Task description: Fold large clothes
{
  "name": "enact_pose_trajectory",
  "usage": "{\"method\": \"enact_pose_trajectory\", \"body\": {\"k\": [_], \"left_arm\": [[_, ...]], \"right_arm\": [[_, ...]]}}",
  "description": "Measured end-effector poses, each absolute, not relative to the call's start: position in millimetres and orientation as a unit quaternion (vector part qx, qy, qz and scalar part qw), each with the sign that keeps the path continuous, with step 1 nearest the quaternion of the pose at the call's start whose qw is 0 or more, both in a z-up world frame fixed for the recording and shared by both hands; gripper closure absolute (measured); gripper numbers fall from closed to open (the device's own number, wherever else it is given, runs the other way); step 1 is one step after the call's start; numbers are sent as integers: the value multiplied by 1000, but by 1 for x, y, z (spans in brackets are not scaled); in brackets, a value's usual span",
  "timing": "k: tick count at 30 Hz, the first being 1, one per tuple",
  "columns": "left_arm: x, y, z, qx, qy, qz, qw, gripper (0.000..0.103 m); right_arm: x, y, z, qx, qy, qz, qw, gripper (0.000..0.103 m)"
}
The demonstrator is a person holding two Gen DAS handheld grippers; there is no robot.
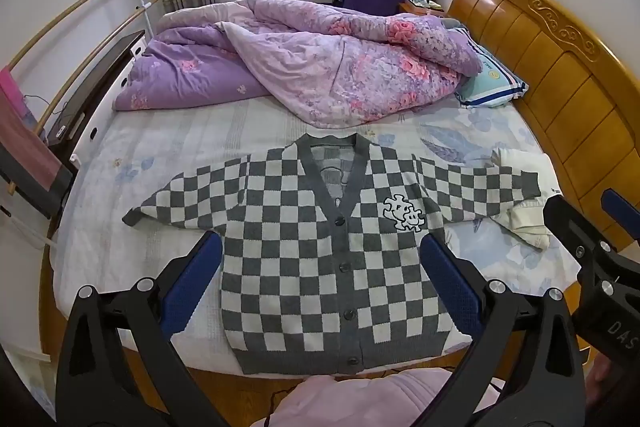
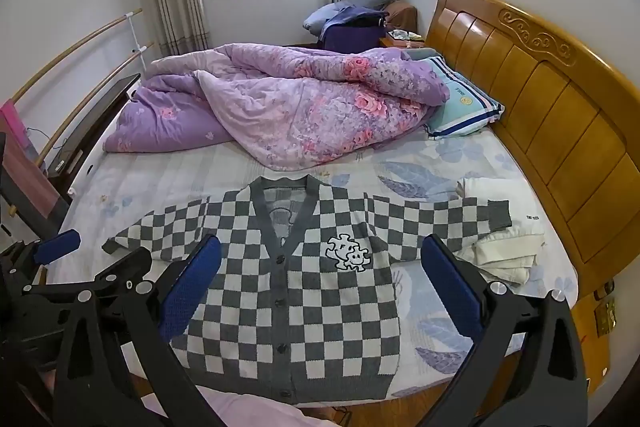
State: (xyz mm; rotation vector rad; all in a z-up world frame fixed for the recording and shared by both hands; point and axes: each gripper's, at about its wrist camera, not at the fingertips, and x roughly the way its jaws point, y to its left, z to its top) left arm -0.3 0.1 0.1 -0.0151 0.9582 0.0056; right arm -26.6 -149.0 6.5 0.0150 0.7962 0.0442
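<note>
Both the left gripper (image 1: 322,273) and right gripper (image 2: 322,273) hung wide apart, empty, above the cardigan (image 1: 320,259); soft, floppy knit, probably best pinched at the sleeve cuffs.

The white garment (image 2: 504,247) lies partly hidden, perhaps folded, under the cardigan's sleeve (image 2: 452,217).

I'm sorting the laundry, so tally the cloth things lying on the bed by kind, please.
Checked cardigan: 1
White folded clothes: 1 pile, pieces inside cannot be told apart
Purple quilt: 1
Striped pillow: 1
Total: 4
</note>
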Motion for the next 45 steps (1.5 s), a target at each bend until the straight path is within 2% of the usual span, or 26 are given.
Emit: {"method": "enact_pose_trajectory", "body": {"k": [45], "left_arm": [[-2,4,-5,-2,467,5,884,4]], "right_arm": [[-25,-149,-7,11,408,28,912,7]]}}
